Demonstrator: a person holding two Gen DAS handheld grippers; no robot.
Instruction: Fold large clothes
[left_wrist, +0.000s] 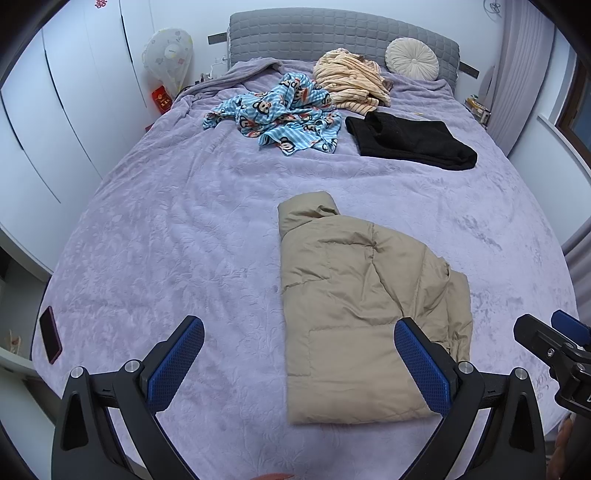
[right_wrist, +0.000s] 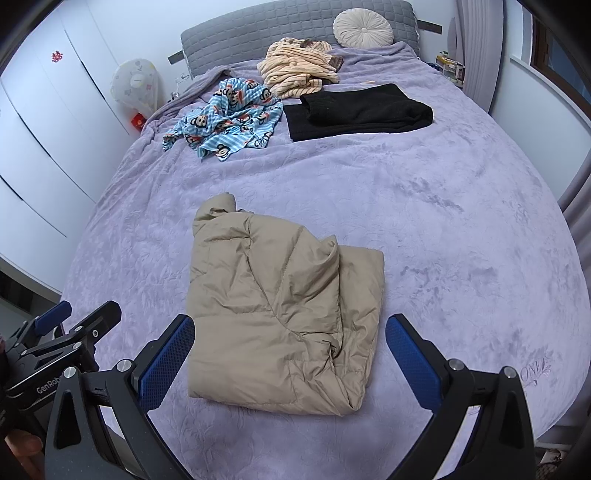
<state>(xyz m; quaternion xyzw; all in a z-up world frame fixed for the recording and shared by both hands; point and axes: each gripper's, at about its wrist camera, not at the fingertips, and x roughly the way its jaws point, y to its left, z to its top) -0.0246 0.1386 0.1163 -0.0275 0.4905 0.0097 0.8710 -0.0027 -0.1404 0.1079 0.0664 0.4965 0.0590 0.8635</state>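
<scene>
Two grippers hang over the near edge of the bed, the left gripper and the right gripper, each with its jaws spread wide and holding nothing. Between and just beyond them lies the tan jacket, already doubled lengthwise on the purple blanket, collar toward the headboard and hem toward the grippers. It looks puffy and quilted, so it is probably light but springy, with a smooth shell that may slide and a fold that may puff back up. A sound hold would likely be the two corners of the near hem, pinching through all layers. Farther up the bed lie a folded black garment, a crumpled blue printed piece and a striped piece.
</scene>
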